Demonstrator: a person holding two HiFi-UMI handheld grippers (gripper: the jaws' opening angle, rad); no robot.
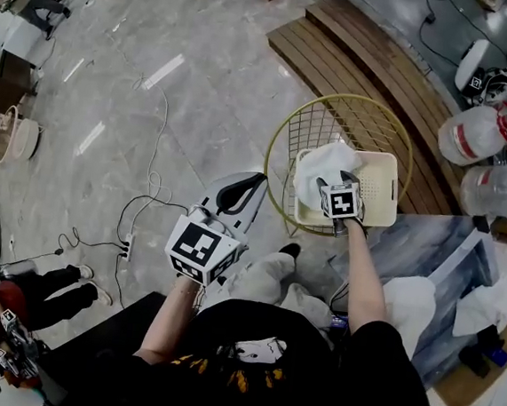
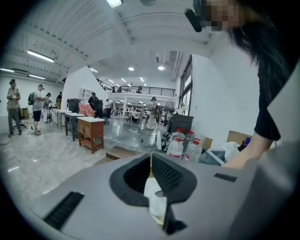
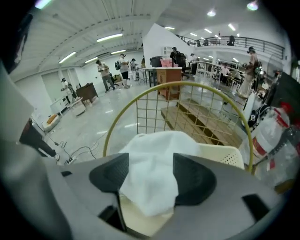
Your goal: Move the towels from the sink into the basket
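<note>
Right claw point(image 1: 337, 183) gaped over the basket point(image 1: 382, 188), towel point(image 1: 321, 164) slack between its jaws: drop-off, I reckoned; sink point(image 1: 428, 246) next. Left claw point(image 1: 241, 195) sat closed, empty.

Head camera is looking steeply down on the basket point(image 1: 381, 189); right gripper camera is sharing that basket point(image 3: 228, 156) close-up; left is facing beyond it.
</note>
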